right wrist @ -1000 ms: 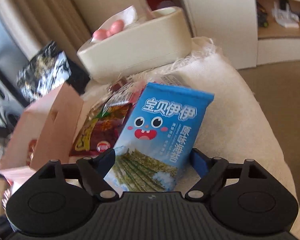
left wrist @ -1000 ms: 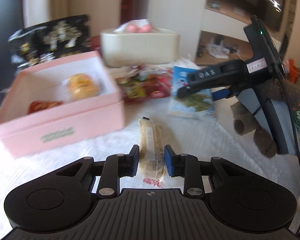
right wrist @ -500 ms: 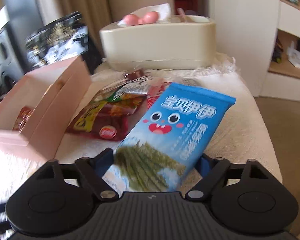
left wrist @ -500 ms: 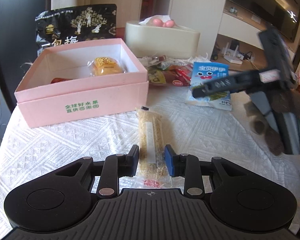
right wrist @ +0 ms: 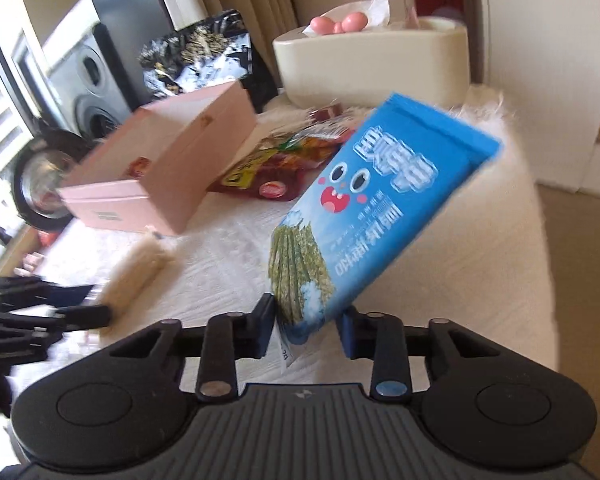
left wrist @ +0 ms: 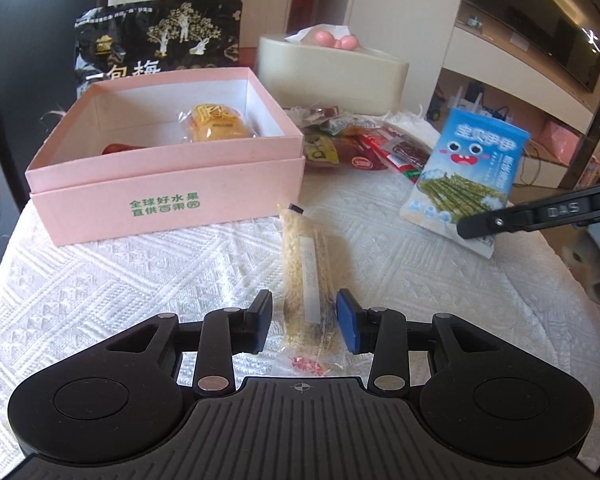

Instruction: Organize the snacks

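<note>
A: Right gripper (right wrist: 306, 330) is clamped on the blue seaweed-snack packet (right wrist: 364, 216), tilted up off the cloth, right of the open pink cardboard box (left wrist: 172, 184). Why?

B: Probably boxing it. Left gripper (left wrist: 304, 326) is opening astride the clear-wrapped rice bar (left wrist: 308, 276) before that box, pads clear.

The bench wears a white cloth (left wrist: 140, 272) that looks bumpy and woven, with a fringe at the far edge. The pink box (left wrist: 168, 200) looks like matt cardboard, white inside, and the cream holder (left wrist: 332, 76) behind it is smooth and a little shiny. The blue snack bag (right wrist: 380, 216), the black bag (left wrist: 160, 36) and the long rice bar's clear wrap (left wrist: 312, 280) are shiny plastic film, while both grippers are matt black plastic with small metal pins.
</note>
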